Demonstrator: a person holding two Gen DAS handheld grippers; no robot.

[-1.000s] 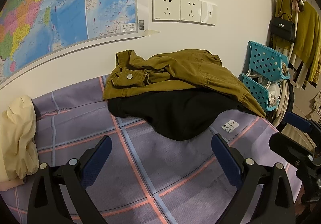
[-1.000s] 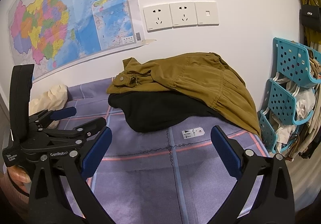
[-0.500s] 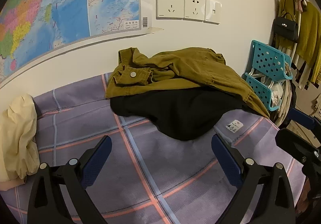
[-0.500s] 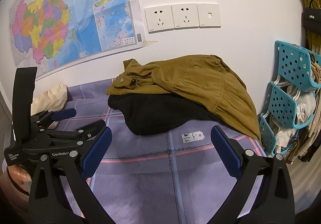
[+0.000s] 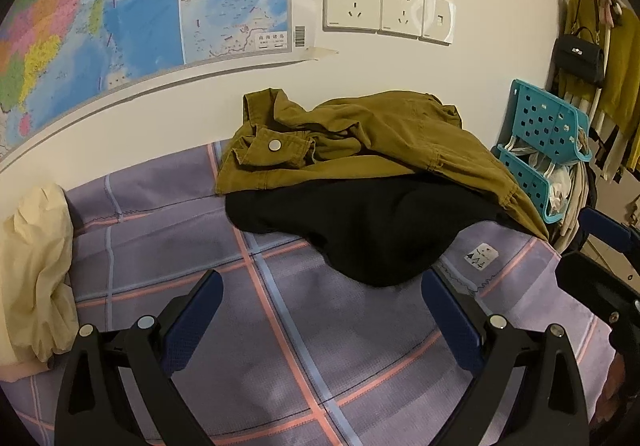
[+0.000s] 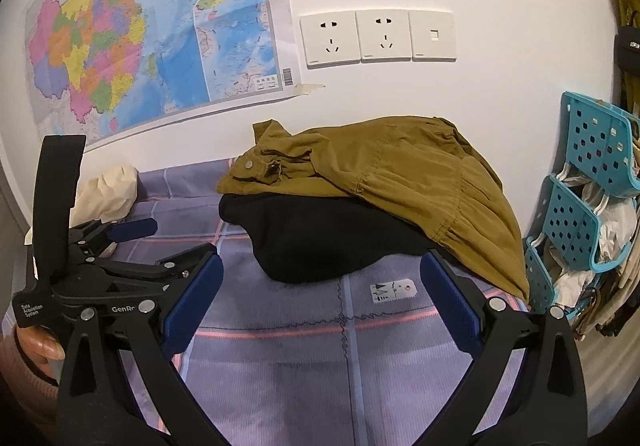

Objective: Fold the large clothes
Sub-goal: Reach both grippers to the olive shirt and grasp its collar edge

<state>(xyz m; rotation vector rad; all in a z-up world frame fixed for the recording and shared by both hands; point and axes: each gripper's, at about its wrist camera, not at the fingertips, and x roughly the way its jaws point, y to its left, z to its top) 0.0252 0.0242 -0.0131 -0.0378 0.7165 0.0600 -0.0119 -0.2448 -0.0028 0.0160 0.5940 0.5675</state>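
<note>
A jacket [image 5: 372, 142] lies on top of a dark garment [image 5: 360, 226], both on the bed [image 5: 280, 326] against the wall [image 5: 480, 66]. A crumpled cloth [image 5: 36, 258] lies far left; a basket rack [image 5: 540, 150] stands right; a map [image 5: 140, 6] hangs behind.

Left tongs [image 5: 320, 320] spread wide, empty, above purple sheet [image 5: 280, 366]; olive jacket [image 5: 360, 142] atop black garment [image 5: 360, 230].

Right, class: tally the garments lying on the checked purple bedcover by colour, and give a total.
Olive-brown: 1, the jacket on top.
Black: 1, the garment beneath it.
Cream: 1, the bundle at the left.
Total: 3
</note>
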